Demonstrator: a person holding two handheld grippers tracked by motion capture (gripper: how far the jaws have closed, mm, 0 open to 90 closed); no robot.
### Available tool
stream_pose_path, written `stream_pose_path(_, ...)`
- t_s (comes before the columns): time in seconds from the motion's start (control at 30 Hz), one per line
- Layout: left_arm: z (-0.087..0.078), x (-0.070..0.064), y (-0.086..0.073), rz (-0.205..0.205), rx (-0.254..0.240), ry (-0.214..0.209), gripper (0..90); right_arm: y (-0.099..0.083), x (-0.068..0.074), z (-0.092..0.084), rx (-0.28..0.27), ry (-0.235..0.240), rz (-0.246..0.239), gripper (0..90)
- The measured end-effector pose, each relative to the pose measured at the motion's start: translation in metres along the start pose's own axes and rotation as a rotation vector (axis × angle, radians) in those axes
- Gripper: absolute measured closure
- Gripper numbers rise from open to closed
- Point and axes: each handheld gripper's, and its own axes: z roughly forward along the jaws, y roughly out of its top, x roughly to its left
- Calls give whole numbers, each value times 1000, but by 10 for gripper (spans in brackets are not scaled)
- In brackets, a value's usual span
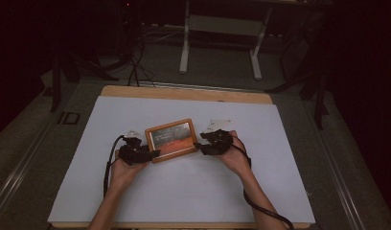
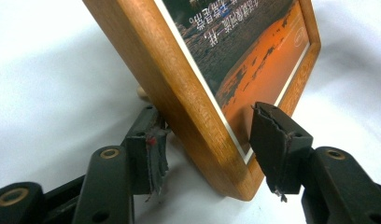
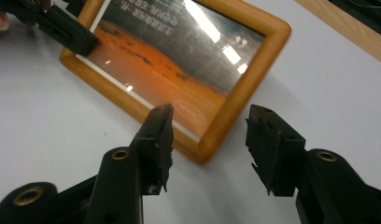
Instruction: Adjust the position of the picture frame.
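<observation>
The frame [image 1: 171, 139], judged stiff, light and glass-fronted, is best taken by its wooden edge; it is straddled unclamped by the left gripper [image 2: 205, 144], while the right gripper [image 3: 209, 140] is spread, empty.

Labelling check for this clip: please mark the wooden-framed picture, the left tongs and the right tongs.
Wooden-framed orange landscape picture [image 1: 170, 139]: high view, middle of its glass front.
Left tongs [image 2: 207, 149]: left gripper view, midway between its tips, astride the frame's corner.
Right tongs [image 3: 209, 135]: right gripper view, midway between its open tips.
</observation>
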Motion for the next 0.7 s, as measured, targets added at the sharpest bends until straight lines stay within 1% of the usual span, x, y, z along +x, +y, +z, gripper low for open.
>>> stream_pose_path(0.07,-2,-1,0,18,-6,10,511,3,-1,2,-2,4,-1,503)
stream_pose_path(0.13,-2,-3,0,36,1,33,560,5,-1,3,-9,9,-2,502)
stream_pose_path(0.23,-1,-1,0,28,-4,20,556,8,-2,4,-15,9,-5,495)
stream_pose_path(0.33,-1,0,0,25,-6,14,556,10,-5,4,-19,1,5,486)
stream_pose_path(0.43,-1,-1,-1,29,-7,15,556,11,-12,6,-24,5,25,472)
stream_pose_path(0.57,-1,1,-2,13,-14,6,556,15,-22,10,-30,10,62,452)
stream_pose_path(0.7,-1,0,-2,15,-11,8,555,18,-30,17,-26,18,81,422)
